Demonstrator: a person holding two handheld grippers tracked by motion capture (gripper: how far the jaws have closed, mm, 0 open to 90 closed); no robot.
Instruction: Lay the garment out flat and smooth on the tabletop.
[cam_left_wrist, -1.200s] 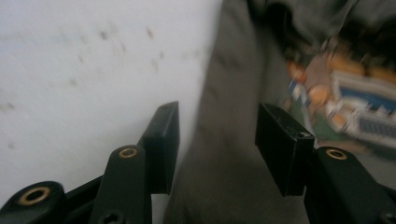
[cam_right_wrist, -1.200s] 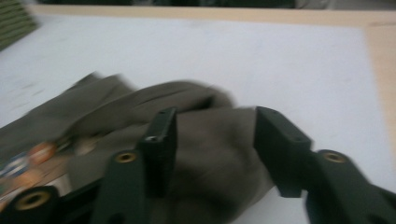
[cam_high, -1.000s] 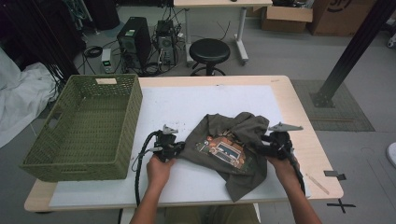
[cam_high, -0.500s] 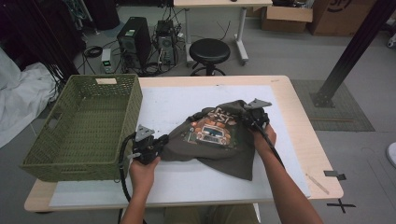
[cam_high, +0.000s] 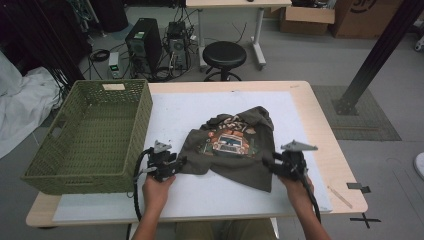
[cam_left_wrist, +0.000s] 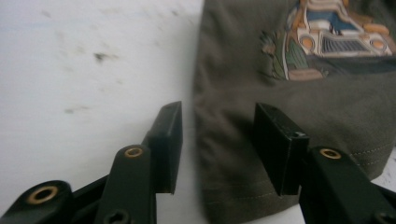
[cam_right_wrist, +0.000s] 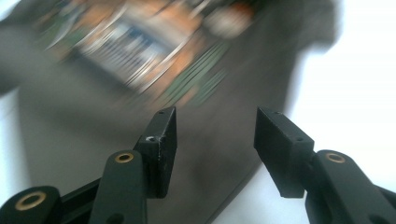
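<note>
Olive T-shirt (cam_high: 235, 150) with an orange vehicle print (cam_high: 229, 141), lying partly folded on the white sheet (cam_high: 190, 112) that covers the tabletop (cam_high: 320, 115), to the right of the green wicker basket (cam_high: 87, 135). The left gripper (cam_high: 180, 163) rests at the shirt's left edge, on the side facing the basket. In the left gripper view its fingers (cam_left_wrist: 168, 140) stand parted, having just been opening, one over the bare sheet and the other over the cloth; the shirt's hemmed edge runs between them, and neither pad presses on it. The right gripper (cam_high: 272, 162) lies at the shirt's lower right corner, the side away from the basket. In the right gripper view its fingers (cam_right_wrist: 163, 140) are likewise released and have just been opening; the blurred cloth lies beyond and beneath them, ungrasped. Each gripper is carried by one of the person's hands, left hand (cam_high: 156, 192) and right hand (cam_high: 299, 192). A black stool (cam_high: 224, 54) stands on the floor beyond the tabletop.
</note>
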